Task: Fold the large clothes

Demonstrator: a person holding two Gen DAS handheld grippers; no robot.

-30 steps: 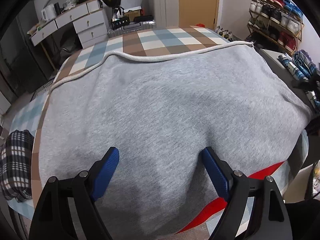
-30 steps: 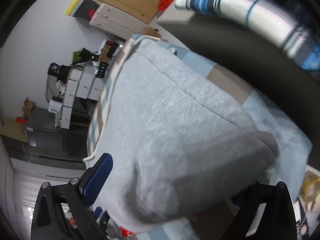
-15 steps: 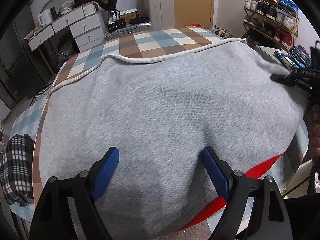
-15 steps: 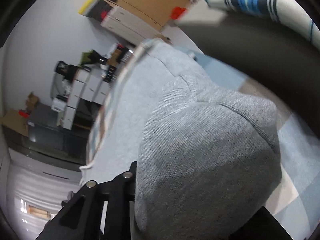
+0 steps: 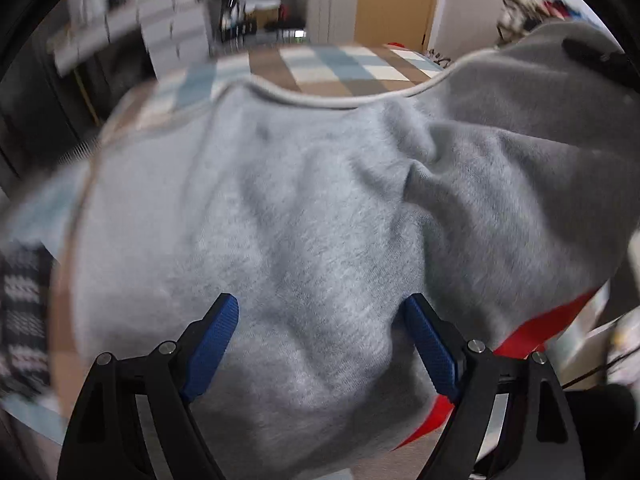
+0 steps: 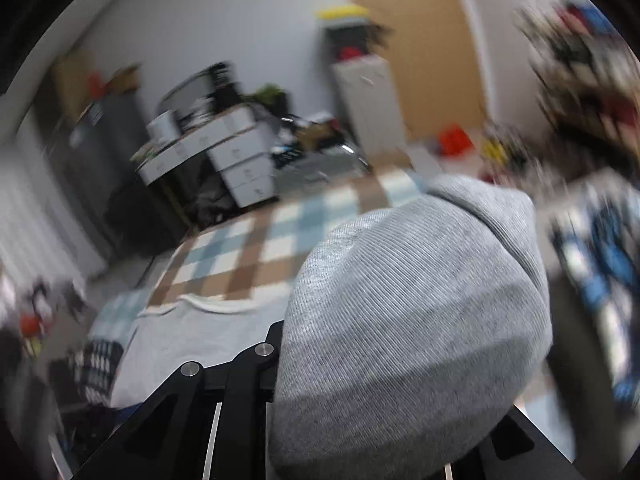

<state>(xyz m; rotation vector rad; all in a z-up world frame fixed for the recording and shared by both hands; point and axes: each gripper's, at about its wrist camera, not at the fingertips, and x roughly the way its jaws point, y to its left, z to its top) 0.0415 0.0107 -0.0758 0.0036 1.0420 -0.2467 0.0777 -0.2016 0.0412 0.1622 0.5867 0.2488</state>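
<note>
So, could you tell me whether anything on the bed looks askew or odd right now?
Only the grey garment: its right side is lifted and bunched into creases, pinched in the closing right gripper.

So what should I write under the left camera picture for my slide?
Open left gripper over a grey sweatshirt as the right gripper lifts one side.
</note>
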